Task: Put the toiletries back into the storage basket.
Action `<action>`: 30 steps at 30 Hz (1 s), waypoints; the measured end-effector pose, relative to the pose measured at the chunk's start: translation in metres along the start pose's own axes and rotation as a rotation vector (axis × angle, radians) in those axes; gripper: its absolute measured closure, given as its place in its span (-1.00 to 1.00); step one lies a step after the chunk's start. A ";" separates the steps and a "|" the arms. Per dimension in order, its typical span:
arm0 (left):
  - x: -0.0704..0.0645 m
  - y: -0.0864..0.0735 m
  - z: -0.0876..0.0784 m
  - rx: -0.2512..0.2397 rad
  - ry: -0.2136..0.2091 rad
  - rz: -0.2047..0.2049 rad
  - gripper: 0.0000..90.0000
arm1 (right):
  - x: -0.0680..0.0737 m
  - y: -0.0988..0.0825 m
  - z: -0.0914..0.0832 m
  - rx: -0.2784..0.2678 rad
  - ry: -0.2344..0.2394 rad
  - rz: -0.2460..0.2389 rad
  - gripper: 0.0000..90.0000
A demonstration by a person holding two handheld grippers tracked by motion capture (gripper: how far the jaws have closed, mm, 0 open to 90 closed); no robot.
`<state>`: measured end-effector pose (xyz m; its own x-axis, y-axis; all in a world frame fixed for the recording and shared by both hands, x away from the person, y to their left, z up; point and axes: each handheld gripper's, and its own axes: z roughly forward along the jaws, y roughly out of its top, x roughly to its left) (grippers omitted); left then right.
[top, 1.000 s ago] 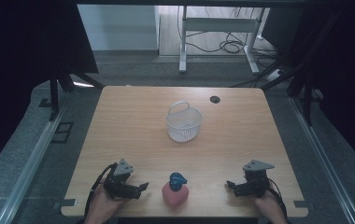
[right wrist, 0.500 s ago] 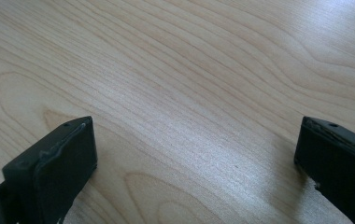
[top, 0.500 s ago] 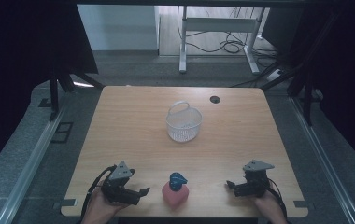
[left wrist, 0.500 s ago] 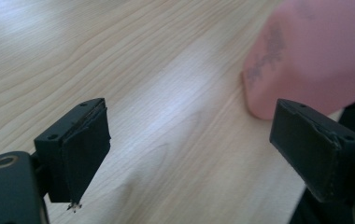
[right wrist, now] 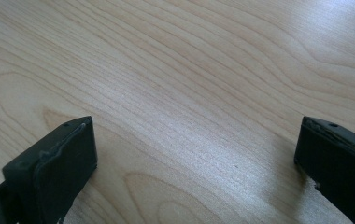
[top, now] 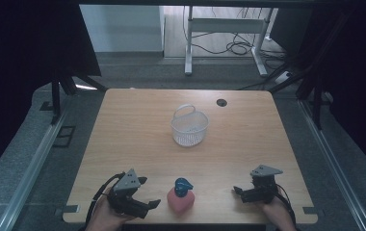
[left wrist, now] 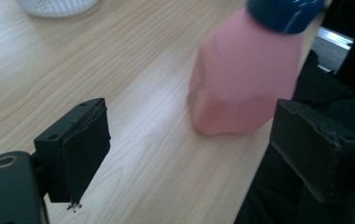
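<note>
The table is seen whole from a fixed camera set above its near edge, facing forward and down; the floor and desk legs beyond it are taken in too. The left gripper carries a camera held low and close over the wood, aimed along its jaws toward the bottle, with the basket cut off at the top edge. The right gripper carries another, nearer still, facing bare tabletop. Bottle and basket are shared by the high view and the left gripper view.
</note>
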<state>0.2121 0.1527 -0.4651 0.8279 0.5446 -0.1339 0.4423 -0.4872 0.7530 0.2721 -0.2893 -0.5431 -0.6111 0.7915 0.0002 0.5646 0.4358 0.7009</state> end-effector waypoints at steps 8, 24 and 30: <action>-0.010 0.015 0.002 -0.016 -0.058 0.033 -0.73 | 0.000 0.000 0.000 0.000 0.000 0.000 -1.00; -0.020 0.041 0.019 -0.037 -0.077 0.096 -0.56 | 0.000 0.000 0.000 0.000 0.000 0.000 -1.00; -0.024 0.047 0.025 -0.047 -0.087 0.119 -0.43 | 0.000 0.000 0.000 0.000 0.000 0.000 -1.00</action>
<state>0.2218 0.0995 -0.4425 0.9011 0.4230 -0.0954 0.3243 -0.5115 0.7957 0.2721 -0.2893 -0.5431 -0.6112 0.7915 0.0003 0.5646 0.4358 0.7009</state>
